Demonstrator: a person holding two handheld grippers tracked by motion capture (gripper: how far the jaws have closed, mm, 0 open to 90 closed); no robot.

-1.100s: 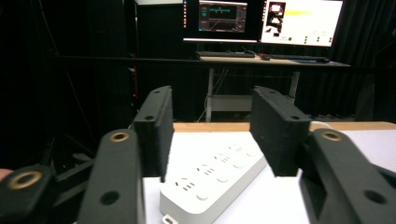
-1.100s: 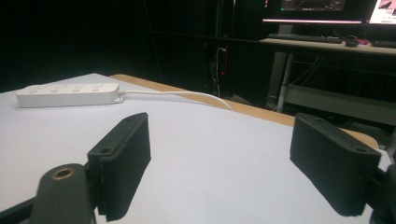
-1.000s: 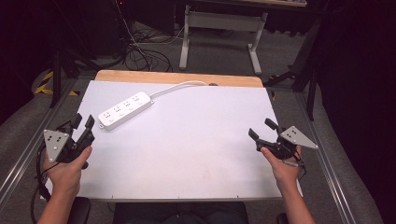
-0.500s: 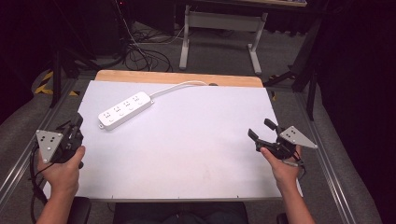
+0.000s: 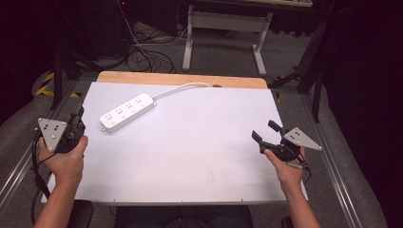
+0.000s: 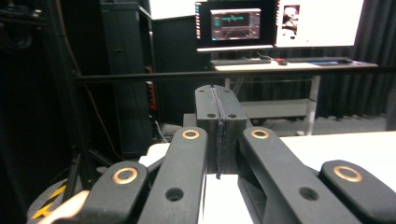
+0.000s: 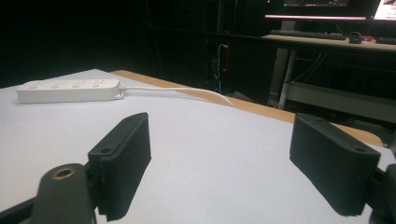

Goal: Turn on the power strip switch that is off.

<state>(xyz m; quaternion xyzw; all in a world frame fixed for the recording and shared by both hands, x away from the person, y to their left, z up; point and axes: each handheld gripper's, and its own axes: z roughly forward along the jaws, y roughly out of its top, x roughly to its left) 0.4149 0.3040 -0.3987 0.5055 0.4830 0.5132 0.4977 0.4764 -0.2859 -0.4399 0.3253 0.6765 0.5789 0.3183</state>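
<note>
Power strip: far-left on desk, untouched. Left gripper fingers together, right gripper fingers apart; both idle, ready to reach.

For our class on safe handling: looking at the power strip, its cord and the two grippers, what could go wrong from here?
1. The power strip lies far from both grippers, nearer the left gripper, whose jaws are shut; it must open before it can grasp.
2. The cord runs off the table's far edge, so pulling the strip could snag it.
3. The right gripper is open but must cross the table, a long reach.
</note>
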